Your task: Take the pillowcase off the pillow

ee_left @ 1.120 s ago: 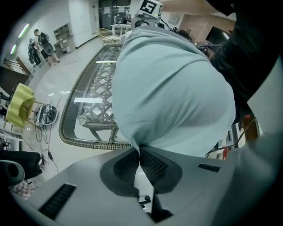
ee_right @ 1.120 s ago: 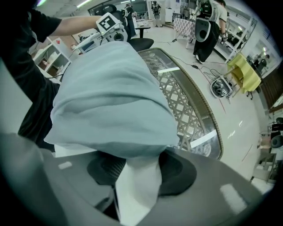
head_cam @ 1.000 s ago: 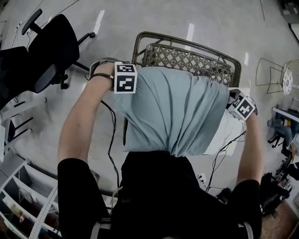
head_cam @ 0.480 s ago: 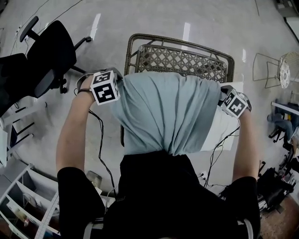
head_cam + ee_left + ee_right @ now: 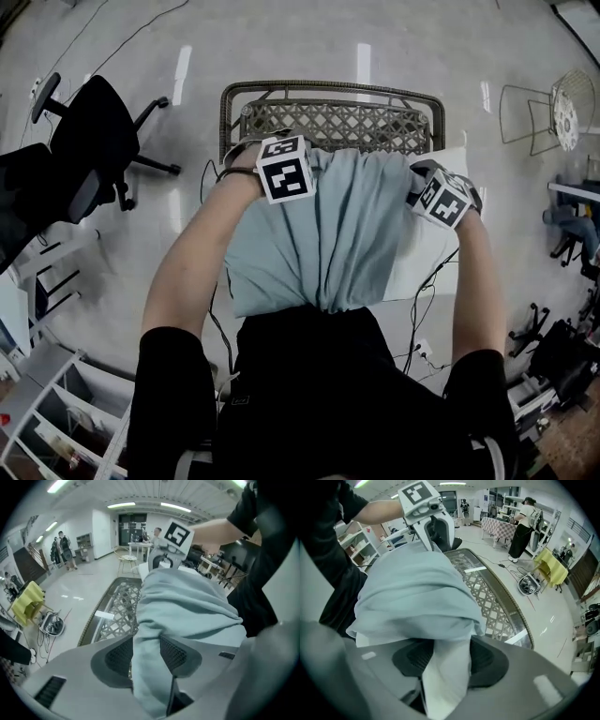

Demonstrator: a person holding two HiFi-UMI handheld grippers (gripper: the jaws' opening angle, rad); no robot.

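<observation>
Glossy pale floor (image 5: pixel 281 37) all round, wicker table (image 5: pixel 328 122) just ahead, and the pale blue pillowcase (image 5: pixel 319 244) hangs bunched over the white pillow (image 5: pixel 412 267), held up between both hands near the table's edge. Left gripper (image 5: pixel 146 651): jaws have just been opening and stand apart round a thick fold of the case, not biting. Right gripper (image 5: pixel 446 656) is clamped on the pillow's white corner. The danger I see is that slack left side. The fold could slide out, leaving the bundle swinging from one corner.

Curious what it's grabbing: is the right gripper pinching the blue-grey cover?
No, the right gripper clamps the white pillow; the pillowcase bunches just beyond its jaws.
</observation>
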